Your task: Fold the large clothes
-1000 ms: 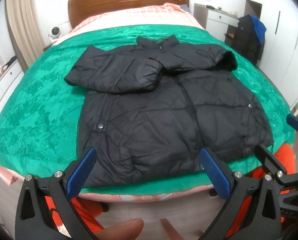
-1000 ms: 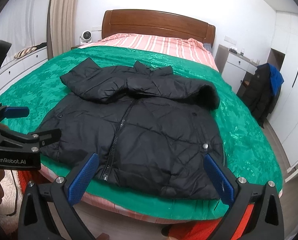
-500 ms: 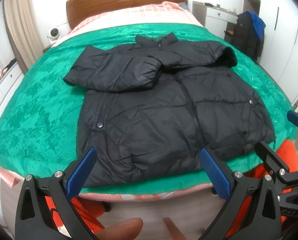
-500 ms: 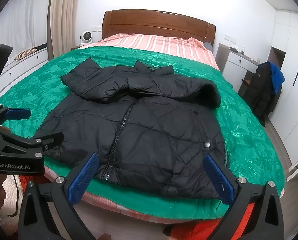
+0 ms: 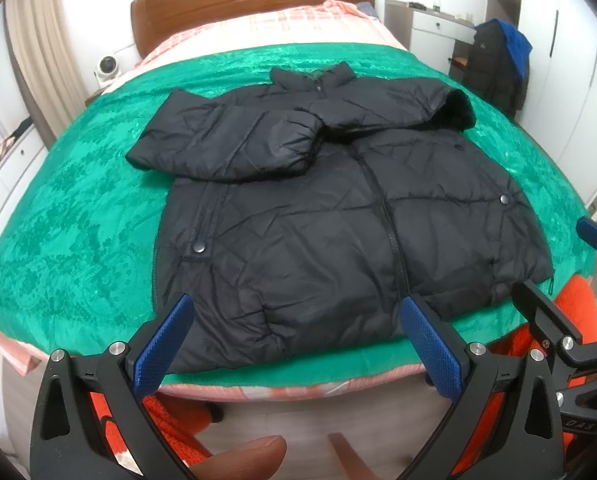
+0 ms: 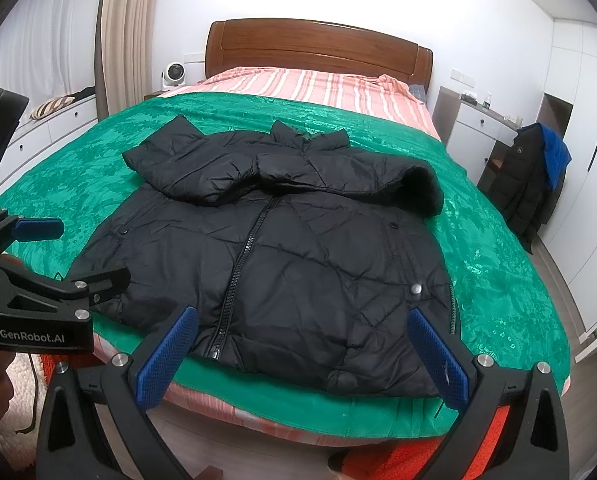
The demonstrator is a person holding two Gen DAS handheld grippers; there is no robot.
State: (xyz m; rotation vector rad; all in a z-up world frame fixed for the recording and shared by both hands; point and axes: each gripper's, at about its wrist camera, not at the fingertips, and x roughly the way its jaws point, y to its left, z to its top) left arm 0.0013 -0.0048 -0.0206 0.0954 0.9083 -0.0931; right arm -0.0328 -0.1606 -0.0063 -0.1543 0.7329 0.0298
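Nearest, the left gripper and the right gripper hang short of the bed's foot edge, both with fingers spread wide and empty. Just beyond them the black puffer jacket lies front-up and zipped on the green bedspread, hem close to that edge. Farther up, both sleeves are already crossed over the chest, below the collar. The likely step is folding hem toward collar: each gripper should pinch a hem corner through all layers, then lift both evenly so the padding does not slide sideways.
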